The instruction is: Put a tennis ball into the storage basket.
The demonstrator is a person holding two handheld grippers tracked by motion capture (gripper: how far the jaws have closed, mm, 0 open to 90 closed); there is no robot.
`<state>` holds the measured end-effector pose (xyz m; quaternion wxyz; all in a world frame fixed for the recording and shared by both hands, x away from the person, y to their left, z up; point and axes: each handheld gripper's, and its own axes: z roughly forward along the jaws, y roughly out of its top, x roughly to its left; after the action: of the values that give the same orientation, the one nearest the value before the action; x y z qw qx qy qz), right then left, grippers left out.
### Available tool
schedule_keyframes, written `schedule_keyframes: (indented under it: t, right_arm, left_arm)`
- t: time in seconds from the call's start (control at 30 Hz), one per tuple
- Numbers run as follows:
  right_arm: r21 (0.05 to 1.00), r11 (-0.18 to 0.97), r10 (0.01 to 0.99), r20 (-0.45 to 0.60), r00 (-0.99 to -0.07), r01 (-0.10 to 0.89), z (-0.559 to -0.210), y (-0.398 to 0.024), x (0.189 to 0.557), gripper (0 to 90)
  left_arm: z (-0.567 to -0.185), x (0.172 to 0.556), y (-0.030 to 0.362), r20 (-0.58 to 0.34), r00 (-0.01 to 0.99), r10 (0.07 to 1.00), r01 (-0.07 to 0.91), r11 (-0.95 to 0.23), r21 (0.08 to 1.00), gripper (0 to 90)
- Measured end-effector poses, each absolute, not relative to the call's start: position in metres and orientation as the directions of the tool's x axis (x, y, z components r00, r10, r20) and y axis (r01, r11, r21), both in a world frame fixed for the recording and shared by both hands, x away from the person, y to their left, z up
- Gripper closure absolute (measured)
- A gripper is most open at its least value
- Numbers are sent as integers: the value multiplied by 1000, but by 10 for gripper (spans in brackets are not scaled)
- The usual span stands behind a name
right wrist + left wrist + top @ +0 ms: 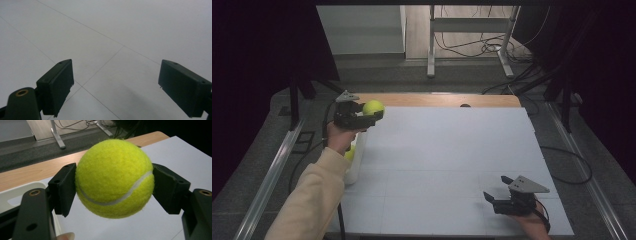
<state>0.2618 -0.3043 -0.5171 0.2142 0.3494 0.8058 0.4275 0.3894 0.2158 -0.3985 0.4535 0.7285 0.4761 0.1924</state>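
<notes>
At the upper left of the high view, the left hand-held gripper (371,116) clamps a yellow tennis ball (373,107) between its pads, lifted above the white desk (447,165) near a white container (354,162). At the lower right, the right hand-held gripper (492,196) rests low over the desk, jaws spread wide with nothing between them.

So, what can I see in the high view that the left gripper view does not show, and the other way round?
High view alone: the person's sleeve, a second yellow ball in the white container at the table's left edge, and the right gripper with its jaws apart near the front right corner.

Left gripper view alone: the white seam curving across the tennis ball, and both pads pressing its sides.

Both share: the left gripper holding that ball above the white table, with the wooden strip behind.
</notes>
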Motion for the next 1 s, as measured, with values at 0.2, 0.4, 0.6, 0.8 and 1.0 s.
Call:
schedule_keyframes:
  t: [0.2, 0.4, 0.6, 0.8, 1.0]
  right_arm:
    - [840, 390, 745, -46, -665, 379, -517, -304, 262, 134]
    - [839, 390, 745, -46, -665, 379, -517, -304, 262, 134]
    - [838, 391, 745, -46, -665, 380, -517, -304, 262, 134]
    - [835, 396, 742, -46, -669, 381, -518, -304, 262, 135]
    - [837, 393, 743, -45, -667, 381, -517, -304, 262, 134]
  left_arm:
    - [-399, 390, 225, -154, 448, 881, 529, -123, 840, 265]
    - [-397, 390, 233, -152, 428, 891, 530, -111, 841, 265]
    - [-396, 391, 244, -150, 402, 903, 535, -99, 839, 265]
    - [-396, 391, 250, -150, 387, 910, 536, -90, 839, 265]
    - [-396, 390, 260, -149, 359, 921, 542, -76, 837, 265]
